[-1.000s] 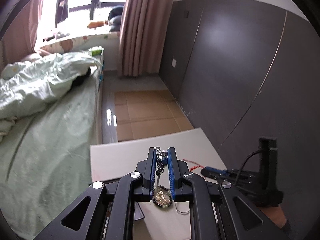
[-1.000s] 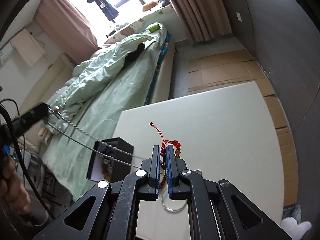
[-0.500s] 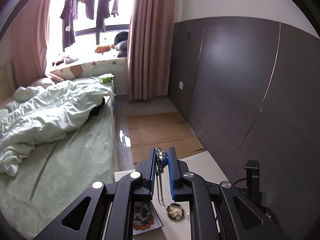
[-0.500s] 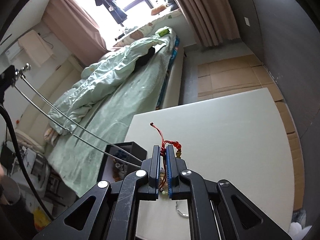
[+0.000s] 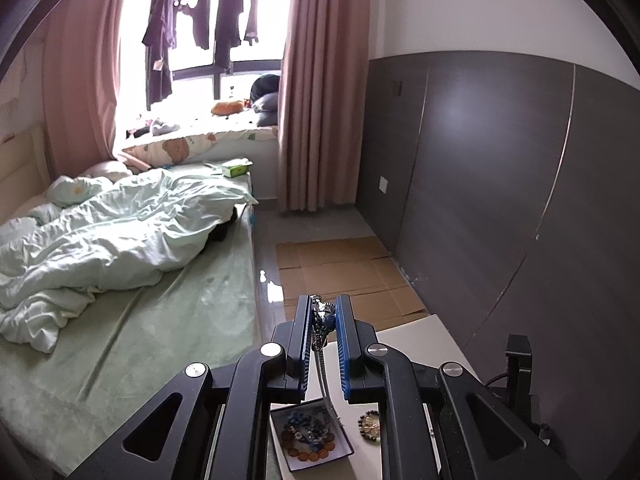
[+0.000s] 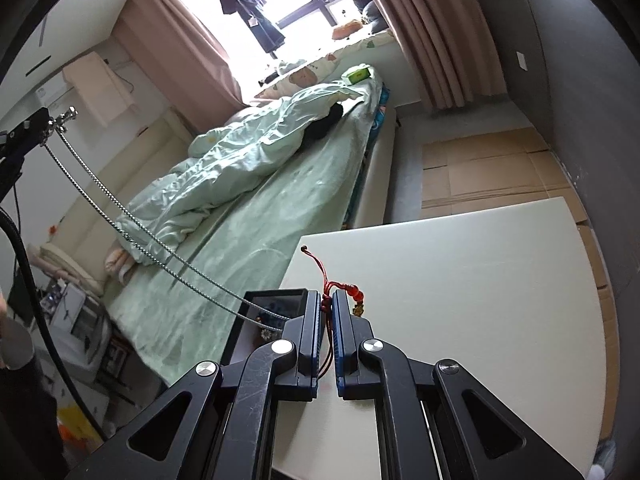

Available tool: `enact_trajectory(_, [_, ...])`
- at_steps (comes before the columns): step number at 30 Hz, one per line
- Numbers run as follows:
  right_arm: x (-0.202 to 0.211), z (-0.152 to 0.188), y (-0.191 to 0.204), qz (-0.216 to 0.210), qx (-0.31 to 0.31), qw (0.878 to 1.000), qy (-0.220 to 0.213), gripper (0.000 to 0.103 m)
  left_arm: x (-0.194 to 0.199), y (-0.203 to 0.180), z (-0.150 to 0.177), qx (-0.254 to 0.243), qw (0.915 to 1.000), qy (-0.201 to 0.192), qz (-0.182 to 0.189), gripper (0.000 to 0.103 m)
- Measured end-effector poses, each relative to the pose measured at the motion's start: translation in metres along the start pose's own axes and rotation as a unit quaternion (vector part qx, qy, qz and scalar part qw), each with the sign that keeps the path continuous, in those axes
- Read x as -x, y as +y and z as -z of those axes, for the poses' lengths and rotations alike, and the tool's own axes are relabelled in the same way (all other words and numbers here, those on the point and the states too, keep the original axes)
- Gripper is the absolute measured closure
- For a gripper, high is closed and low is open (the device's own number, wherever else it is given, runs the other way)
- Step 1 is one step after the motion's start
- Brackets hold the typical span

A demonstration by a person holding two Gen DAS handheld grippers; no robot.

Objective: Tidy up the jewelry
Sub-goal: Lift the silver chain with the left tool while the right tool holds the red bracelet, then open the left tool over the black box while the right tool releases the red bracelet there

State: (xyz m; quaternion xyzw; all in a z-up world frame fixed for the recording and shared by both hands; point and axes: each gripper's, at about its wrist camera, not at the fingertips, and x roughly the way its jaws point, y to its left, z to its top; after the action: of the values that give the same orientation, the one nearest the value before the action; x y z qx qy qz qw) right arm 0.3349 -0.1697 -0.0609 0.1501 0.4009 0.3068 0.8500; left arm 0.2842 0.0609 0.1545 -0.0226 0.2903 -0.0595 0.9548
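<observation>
My left gripper (image 5: 323, 309) is shut on a silver chain necklace (image 5: 325, 376), held high above the white table (image 5: 424, 336). The chain hangs down to a black jewelry box (image 5: 316, 436) holding beaded bracelets. In the right wrist view the same chain (image 6: 132, 236) stretches from the raised left gripper (image 6: 44, 126) down to the box (image 6: 256, 312). A round beaded pendant (image 5: 370, 429) lies on the table right of the box. My right gripper (image 6: 328, 300) is shut on a red cord bracelet (image 6: 334, 286) with red and gold beads, above the table (image 6: 460, 280).
A bed with a pale green duvet (image 5: 120, 232) lies left of the table. Flattened cardboard (image 5: 340, 268) covers the floor beyond the table. A dark wall panel (image 5: 500, 180) runs along the right. A black stand with a cable (image 5: 518, 364) sits at the table's right.
My left gripper has risen steeply with the necklace, drawing the chain out long; the table and box have dropped low in its view. My right gripper holds the red bracelet nearly still.
</observation>
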Motion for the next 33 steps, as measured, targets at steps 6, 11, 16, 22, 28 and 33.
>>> enact_trajectory(6, [-0.004,-0.001,0.004,-0.003,0.005,1.0,0.003,0.096,-0.018,0.017,0.021,0.022,0.9995,0.02,-0.009,0.091])
enact_trajectory(11, [-0.007,0.001,0.008,-0.004,0.013,1.0,0.006,0.096,-0.007,0.036,0.022,0.038,0.9989,0.016,-0.023,0.091])
enact_trajectory(16, [-0.015,0.001,0.009,-0.002,0.013,1.0,0.013,0.096,0.007,0.04,0.014,0.034,0.9991,0.002,-0.025,0.091])
enact_trajectory(22, [-0.02,0.001,0.015,-0.004,0.014,1.0,0.016,0.096,0.004,0.041,0.019,0.033,0.999,0.008,-0.029,0.091])
enact_trajectory(28, [-0.021,0.004,0.019,-0.003,0.021,1.0,0.019,0.096,0.002,0.042,0.021,0.028,0.9992,0.023,-0.018,0.091])
enact_trajectory(33, [-0.02,0.003,0.019,-0.003,0.019,1.0,0.018,0.096,-0.015,0.036,0.033,0.025,0.9987,0.043,-0.006,0.091])
